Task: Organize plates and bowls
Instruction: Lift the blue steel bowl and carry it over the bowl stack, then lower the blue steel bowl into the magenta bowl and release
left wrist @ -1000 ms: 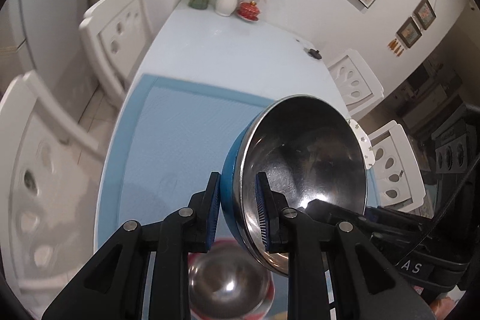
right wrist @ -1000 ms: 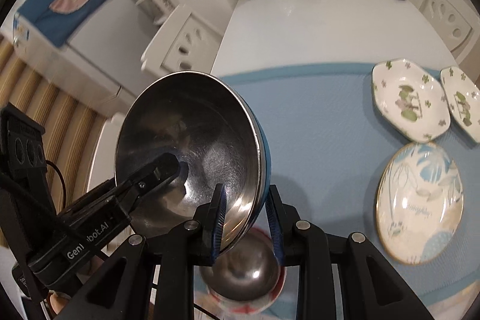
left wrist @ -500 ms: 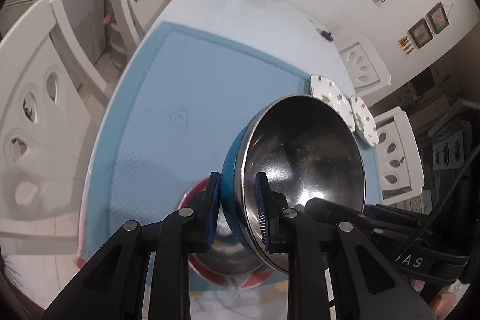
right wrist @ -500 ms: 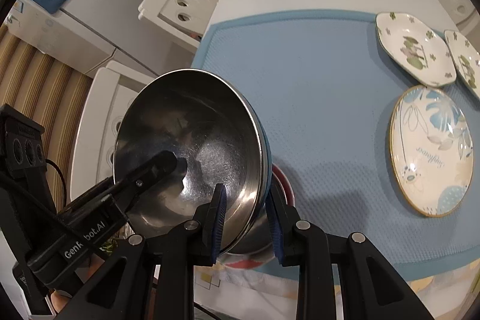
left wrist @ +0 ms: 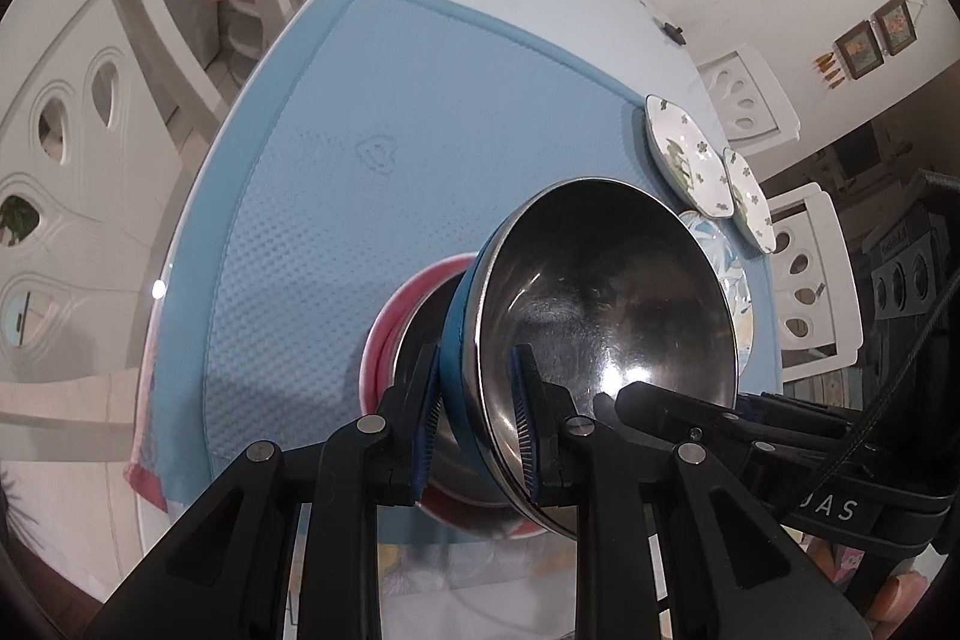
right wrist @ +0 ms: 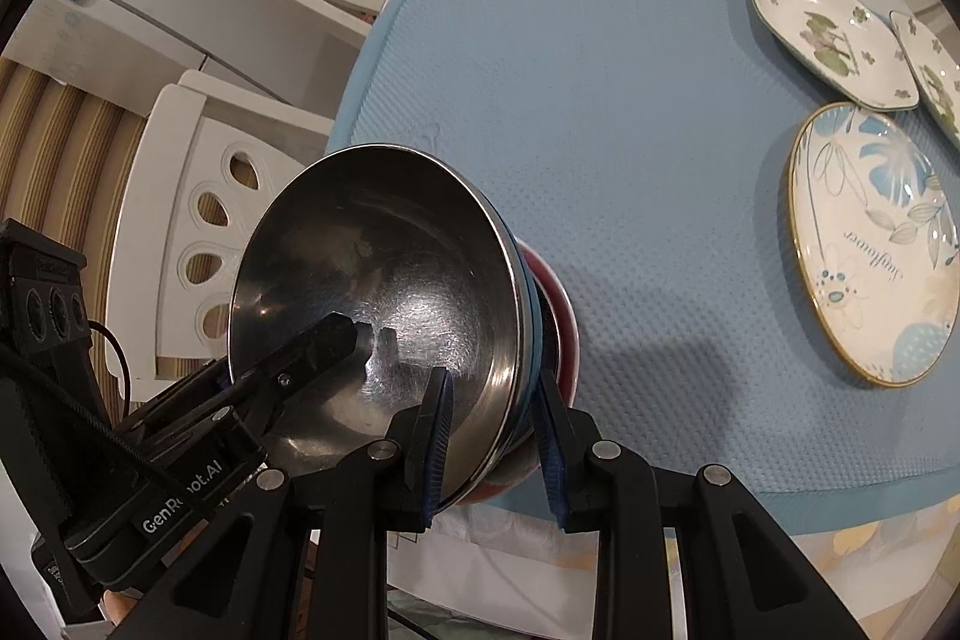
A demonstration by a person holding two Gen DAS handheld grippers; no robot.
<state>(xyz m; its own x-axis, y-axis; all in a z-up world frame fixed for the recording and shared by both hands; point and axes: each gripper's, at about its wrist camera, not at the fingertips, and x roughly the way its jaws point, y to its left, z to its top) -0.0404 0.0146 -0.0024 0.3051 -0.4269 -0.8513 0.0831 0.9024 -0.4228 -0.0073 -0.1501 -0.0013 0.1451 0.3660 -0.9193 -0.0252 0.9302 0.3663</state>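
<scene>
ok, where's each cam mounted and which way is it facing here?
Left wrist: on the left gripper, looking steeply down over the blue mat; its jaws clamp the blue bowl, right gripper at lower right.
Right wrist: on the right gripper, also looking down; its jaws grip the opposite rim, left gripper at lower left.
Shared: blue bowl, red bowl beneath, mat, plates.

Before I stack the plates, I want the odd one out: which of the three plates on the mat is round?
The blue-leaf plate with the gold rim, nearest the grippers. The two clover-patterned plates beyond it have angular edges.
</scene>
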